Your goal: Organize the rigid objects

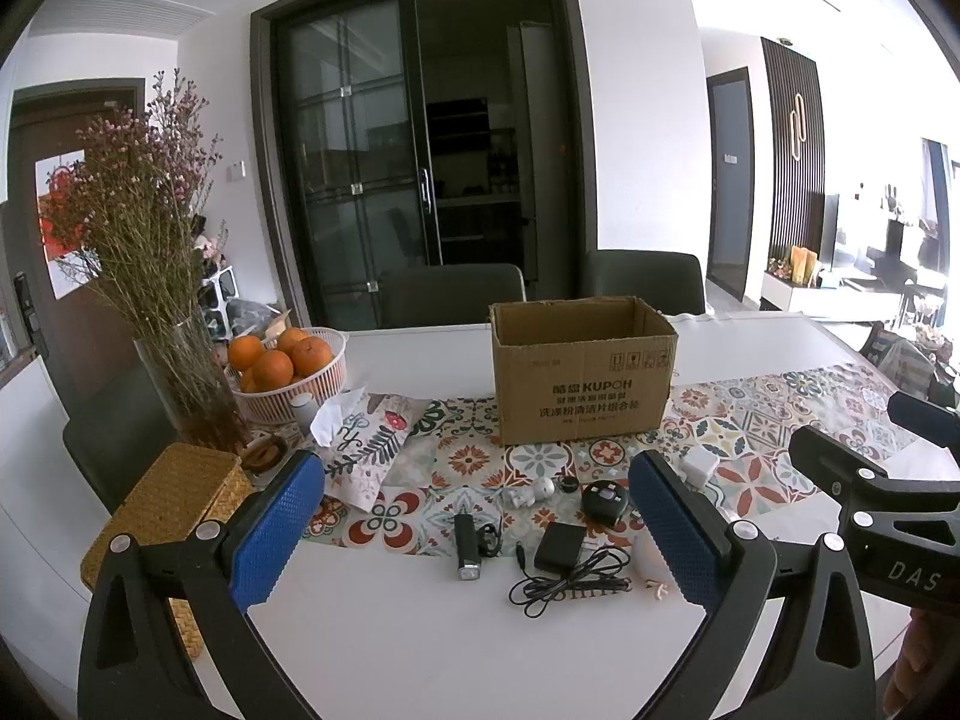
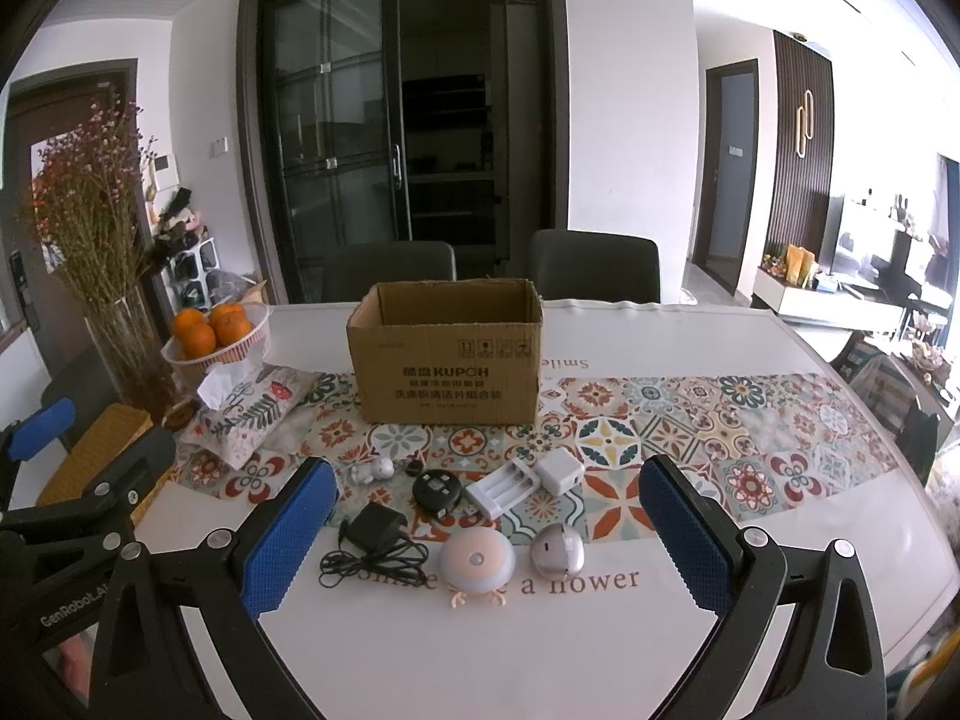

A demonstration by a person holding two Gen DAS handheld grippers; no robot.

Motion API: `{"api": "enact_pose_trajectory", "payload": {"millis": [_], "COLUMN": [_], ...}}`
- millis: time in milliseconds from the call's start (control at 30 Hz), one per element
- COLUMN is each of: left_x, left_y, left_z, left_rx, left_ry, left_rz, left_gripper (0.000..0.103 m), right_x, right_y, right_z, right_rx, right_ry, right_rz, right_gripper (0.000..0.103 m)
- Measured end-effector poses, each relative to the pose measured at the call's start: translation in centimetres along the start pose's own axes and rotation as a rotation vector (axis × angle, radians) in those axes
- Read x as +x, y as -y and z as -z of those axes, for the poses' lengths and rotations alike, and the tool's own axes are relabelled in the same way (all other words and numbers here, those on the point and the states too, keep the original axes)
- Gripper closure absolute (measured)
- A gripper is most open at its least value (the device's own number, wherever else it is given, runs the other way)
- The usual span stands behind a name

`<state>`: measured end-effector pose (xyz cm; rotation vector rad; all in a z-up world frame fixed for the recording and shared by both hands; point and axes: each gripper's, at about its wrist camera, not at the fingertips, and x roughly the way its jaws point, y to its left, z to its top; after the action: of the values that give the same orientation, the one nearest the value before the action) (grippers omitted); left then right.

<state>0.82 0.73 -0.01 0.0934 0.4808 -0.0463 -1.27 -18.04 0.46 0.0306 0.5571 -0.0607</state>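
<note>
Blue textured pads line both claws, and each pair stands spread wide with nothing between. The right gripper (image 2: 486,534) hangs above the near table edge, and the left gripper (image 1: 474,525) does likewise further left.

Just ahead of the right one lie a round pink night light (image 2: 477,564) with little feet and, just beside it, a silver egg-shaped gadget (image 2: 558,549). Behind them sit a white battery charger (image 2: 510,486) touching a white plug cube (image 2: 559,471), a black round device (image 2: 437,489), a black power adapter (image 2: 375,525) with its tangled cord, and a small white figurine (image 2: 375,471). A black bike light (image 1: 467,543) shows only to the left claw. The open cardboard box (image 2: 447,354) stands well behind them on the patterned runner (image 2: 690,432).

Nothing looks packed yet. I would start with the nearest piece, pinching the night light across its dome, since smooth curved shells may slip, and gather the adapter's cord with its body so it does not drag neighbours.
</note>
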Motion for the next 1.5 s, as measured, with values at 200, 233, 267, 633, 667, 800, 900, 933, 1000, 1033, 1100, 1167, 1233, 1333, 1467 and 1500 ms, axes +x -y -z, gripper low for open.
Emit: {"api": "enact_pose_trajectory", "payload": {"millis": [200, 233, 267, 633, 667, 800, 900, 933, 1000, 1033, 1100, 1167, 1233, 1333, 1467, 1500], "left_x": [0.0, 0.0, 0.0, 0.0, 0.1, 0.4, 0.6, 0.7, 0.8, 0.9, 1.1, 1.4, 1.7, 2.0, 2.5, 2.7], "left_y": [0.0, 0.0, 0.0, 0.2, 0.2, 0.3, 0.4, 0.5, 0.6, 0.7, 1.1, 1.5, 1.7, 2.1, 2.2, 2.1], "left_z": [0.0, 0.0, 0.0, 0.2, 0.3, 0.5, 0.8, 0.9, 1.0, 1.2, 1.3, 1.5, 1.7, 1.9, 2.2, 2.3], "left_rx": [-0.001, -0.001, 0.0, -0.002, -0.004, -0.008, -0.013, -0.016, -0.018, -0.021, -0.023, -0.029, -0.034, -0.047, -0.06, -0.062], "left_ry": [0.0, 0.001, 0.0, -0.014, -0.017, -0.035, -0.054, -0.06, -0.071, -0.078, -0.089, -0.107, -0.12, -0.134, -0.149, -0.158], "left_rz": [0.0, 0.0, 0.0, -0.006, -0.008, -0.017, -0.026, -0.03, -0.04, -0.048, -0.057, -0.067, -0.077, -0.094, -0.106, -0.108], "left_gripper": [0.0, 0.0, 0.0, 0.0, 0.0, 0.0, 0.0, 0.0, 0.0, 0.0, 0.0, 0.0, 0.0, 0.0, 0.0, 0.0], "right_x": [-0.1, 0.0, -0.1, 0.2, 0.4, 0.7, 1.1, 1.3, 1.7, 1.8, 2.3, 2.8, 3.4, 4.1, 4.9, 5.2], "right_y": [0.0, 0.0, 0.0, -0.3, -0.4, -0.6, -0.4, -0.3, -0.1, 0.0, 0.3, 0.6, 0.9, 1.2, 1.7, 1.7], "right_z": [-0.1, -0.1, -0.1, 0.2, 0.3, 0.6, 0.6, 0.6, 0.7, 0.7, 0.7, 0.9, 1.0, 1.2, 1.4, 1.5], "right_rx": [0.001, 0.0, 0.001, -0.001, -0.004, -0.009, -0.009, -0.009, -0.011, -0.012, -0.016, -0.018, -0.018, -0.022, -0.012, -0.007], "right_ry": [-0.001, -0.001, -0.001, -0.007, -0.009, -0.018, -0.033, -0.039, -0.05, -0.055, -0.071, -0.085, -0.102, -0.119, -0.132, -0.136], "right_rz": [0.001, 0.0, 0.001, -0.006, -0.009, -0.026, -0.044, -0.051, -0.065, -0.071, -0.082, -0.095, -0.108, -0.126, -0.151, -0.156], "right_gripper": [0.001, 0.001, 0.001, 0.001, 0.001, 0.001, 0.001, 0.001, 0.001, 0.001, 0.001, 0.001, 0.001, 0.001, 0.001, 0.001]}}
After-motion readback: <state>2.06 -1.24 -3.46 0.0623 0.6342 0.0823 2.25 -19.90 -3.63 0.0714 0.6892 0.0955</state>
